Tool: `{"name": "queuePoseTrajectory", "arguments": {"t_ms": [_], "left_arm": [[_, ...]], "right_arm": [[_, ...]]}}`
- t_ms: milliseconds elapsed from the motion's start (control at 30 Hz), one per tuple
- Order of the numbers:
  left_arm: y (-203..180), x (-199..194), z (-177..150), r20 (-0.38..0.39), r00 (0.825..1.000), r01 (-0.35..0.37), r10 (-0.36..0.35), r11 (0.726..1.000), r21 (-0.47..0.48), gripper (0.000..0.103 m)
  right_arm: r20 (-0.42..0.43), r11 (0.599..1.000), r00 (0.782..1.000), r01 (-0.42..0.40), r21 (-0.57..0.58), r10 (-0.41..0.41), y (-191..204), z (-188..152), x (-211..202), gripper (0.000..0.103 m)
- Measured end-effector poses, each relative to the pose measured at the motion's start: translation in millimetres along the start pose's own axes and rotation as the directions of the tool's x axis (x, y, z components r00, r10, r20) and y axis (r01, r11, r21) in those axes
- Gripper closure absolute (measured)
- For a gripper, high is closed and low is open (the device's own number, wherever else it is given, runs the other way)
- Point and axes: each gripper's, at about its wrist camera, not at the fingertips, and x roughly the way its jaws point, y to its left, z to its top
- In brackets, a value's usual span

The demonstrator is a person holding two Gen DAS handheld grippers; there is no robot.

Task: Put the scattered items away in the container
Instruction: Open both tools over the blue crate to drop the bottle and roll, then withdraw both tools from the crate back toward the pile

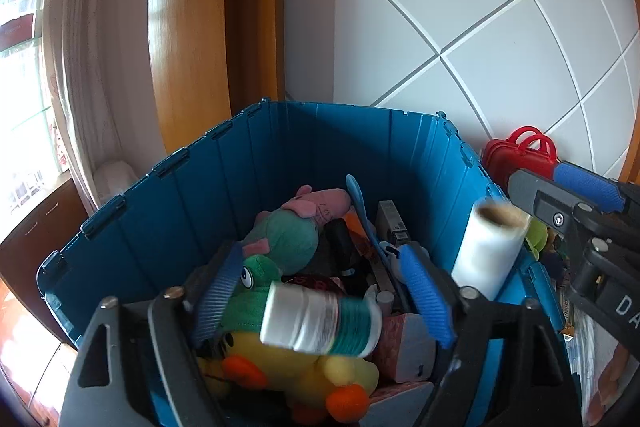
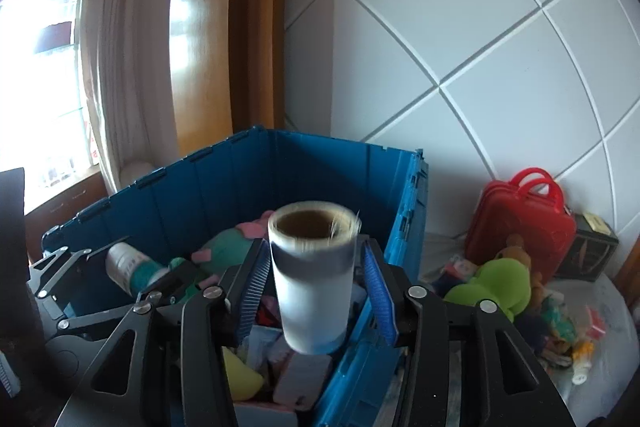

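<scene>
A blue plastic bin [image 1: 160,167] stands against the tiled wall, filled with plush toys and boxes. My left gripper [image 1: 320,255] hangs over it, open. A white bottle with a green band [image 1: 320,323] lies crosswise between its blue pads [image 1: 428,299], blurred and touching neither. My right gripper [image 2: 314,247] is over the bin's right side [image 2: 404,227], also open. An upright white roll with a cardboard core [image 2: 312,279] sits blurred between its pads [image 2: 376,291], with a gap on each side. The roll [image 1: 492,247] also shows in the left wrist view.
Inside the bin lie a teal and pink plush [image 1: 296,231], a green frog [image 1: 256,275] and a yellow duck [image 1: 296,367]. Right of the bin, on a white cloth, sit a red toy case [image 2: 520,223], a green plush [image 2: 500,287], a dark box [image 2: 588,251] and small clutter.
</scene>
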Motion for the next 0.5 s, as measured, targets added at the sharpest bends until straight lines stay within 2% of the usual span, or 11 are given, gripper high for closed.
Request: {"name": "queuePoseTrajectory", "arguments": {"t_ms": [33, 200, 300, 400, 500], "left_arm": [[1.5, -2.0, -0.8, 0.004, 1.0, 0.0, 0.0, 1.0, 0.0, 0.017], [3.8, -6.9, -4.3, -0.002, 1.0, 0.013, -0.013, 1.0, -0.003, 0.016], [3.5, -12.8, -6.8, 0.001, 1.0, 0.02, -0.02, 1.0, 0.001, 0.011], [3.3, -20.0, -8.1, 0.017, 0.999, 0.027, -0.027, 1.0, 0.003, 0.008], [0.0, -32.1, -10.4, 0.039, 0.998, 0.044, -0.044, 0.999, 0.003, 0.008]], "right_arm": [[0.004, 1.0, 1.0, 0.006, -0.001, -0.006, 1.1, 0.8, -2.1, 0.044], [0.01, 1.0, 1.0, 0.026, 0.009, -0.026, 3.1, -0.4, -12.3, 0.043], [0.012, 0.999, 0.999, 0.034, 0.02, -0.034, 2.2, -3.6, -18.5, 0.037], [0.019, 0.999, 0.999, 0.041, 0.029, -0.041, 0.5, -5.7, -27.1, 0.036], [0.035, 0.998, 0.998, 0.048, 0.047, -0.05, -5.0, -8.5, -39.0, 0.027]]}}
